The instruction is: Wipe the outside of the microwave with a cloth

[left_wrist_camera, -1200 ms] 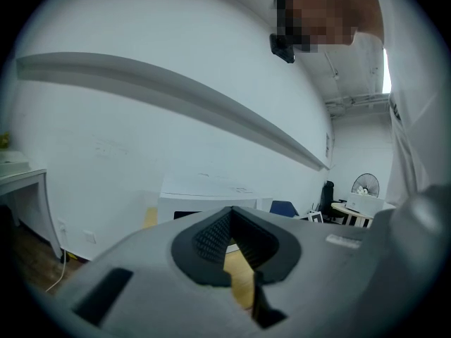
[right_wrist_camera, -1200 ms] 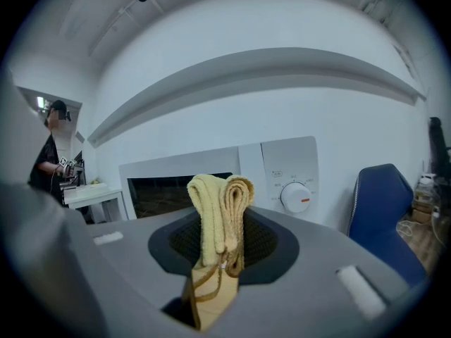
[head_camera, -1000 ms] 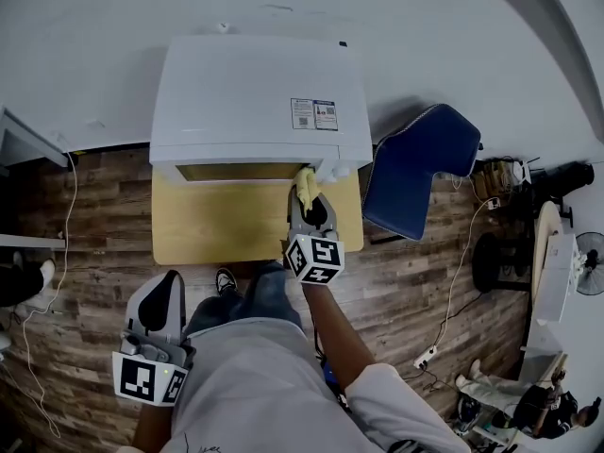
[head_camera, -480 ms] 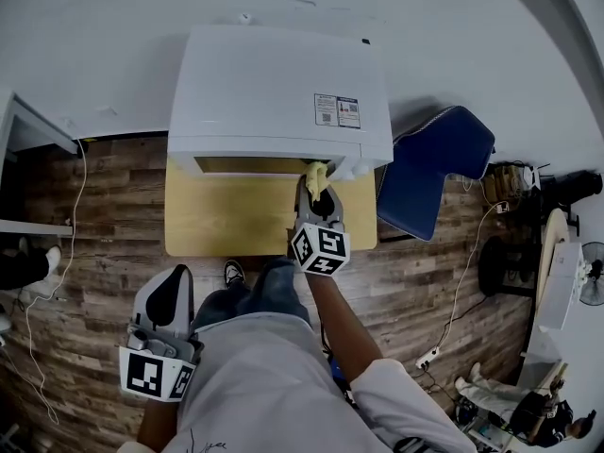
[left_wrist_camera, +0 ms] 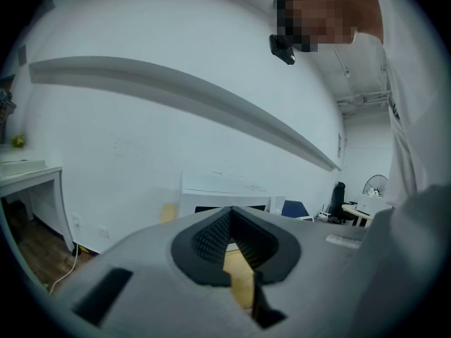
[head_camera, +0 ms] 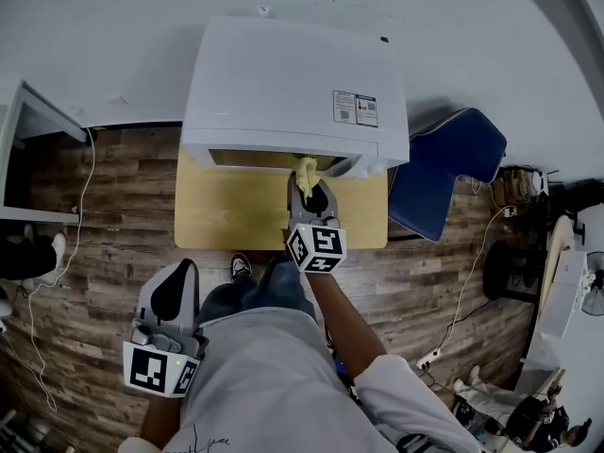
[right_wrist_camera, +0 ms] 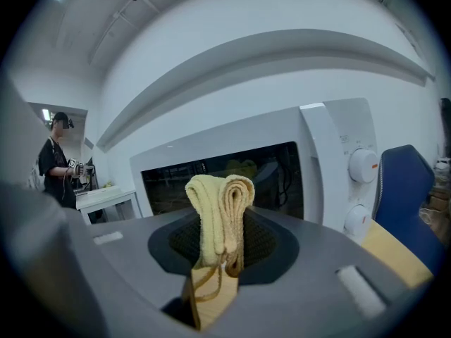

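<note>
A white microwave [head_camera: 283, 83] stands at the back of a wooden table [head_camera: 226, 220]. My right gripper [head_camera: 307, 183] is shut on a folded yellow cloth [head_camera: 305, 172], held against the lower front of the microwave, right of its middle. In the right gripper view the cloth [right_wrist_camera: 220, 213] stands upright between the jaws of that gripper [right_wrist_camera: 220, 248], in front of the dark door window [right_wrist_camera: 232, 171] and left of the two dials [right_wrist_camera: 363, 166]. My left gripper [head_camera: 176, 276] hangs low beside the person's leg, shut and holding nothing; in its own view that gripper [left_wrist_camera: 231, 243] points towards the distant microwave [left_wrist_camera: 225, 201].
A blue chair [head_camera: 444, 173] stands just right of the table. A white desk [head_camera: 19, 130] is at the far left, with a cable [head_camera: 80, 206] trailing over the wooden floor. Another person [right_wrist_camera: 56, 167] stands far off at the left in the right gripper view.
My right gripper has slid the cloth leftwards along the microwave's front, away from the dial side. The head view has shifted a little. The left gripper stays by the leg.
</note>
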Demonstrator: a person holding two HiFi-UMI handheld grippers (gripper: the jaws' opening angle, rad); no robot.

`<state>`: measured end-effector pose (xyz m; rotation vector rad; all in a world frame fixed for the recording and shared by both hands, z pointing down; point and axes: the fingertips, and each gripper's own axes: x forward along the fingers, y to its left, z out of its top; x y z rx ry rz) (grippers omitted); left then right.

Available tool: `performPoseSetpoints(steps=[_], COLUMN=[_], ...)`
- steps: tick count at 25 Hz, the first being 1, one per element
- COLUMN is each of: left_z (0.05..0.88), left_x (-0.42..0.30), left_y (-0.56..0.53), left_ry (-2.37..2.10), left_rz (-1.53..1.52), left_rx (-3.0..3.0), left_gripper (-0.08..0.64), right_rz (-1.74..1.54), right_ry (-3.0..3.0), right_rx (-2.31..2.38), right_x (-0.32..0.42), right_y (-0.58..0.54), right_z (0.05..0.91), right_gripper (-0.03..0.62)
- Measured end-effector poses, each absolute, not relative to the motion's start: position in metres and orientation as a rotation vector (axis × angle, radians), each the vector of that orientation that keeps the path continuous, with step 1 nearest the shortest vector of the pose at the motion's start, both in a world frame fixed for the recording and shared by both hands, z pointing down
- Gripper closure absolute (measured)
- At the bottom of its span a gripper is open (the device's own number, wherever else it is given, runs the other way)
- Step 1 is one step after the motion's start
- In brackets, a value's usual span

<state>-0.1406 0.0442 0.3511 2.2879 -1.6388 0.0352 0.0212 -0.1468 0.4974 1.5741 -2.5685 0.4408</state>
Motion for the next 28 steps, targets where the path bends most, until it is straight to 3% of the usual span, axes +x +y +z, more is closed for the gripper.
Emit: performPoseSetpoints(steps=[28], left_z=[0.355], left_x=[-0.168], left_y=[0.078], left_ry=[-1.678], left_rz=[0.123], left_rx=[2.246], left_gripper=[0.56], right_rz=[0.414], right_ry=[-2.796], right_rx=[1.042], right_x=[-0.16], right_y=[-0.114], right_z=[0.512], right_gripper=[0.477])
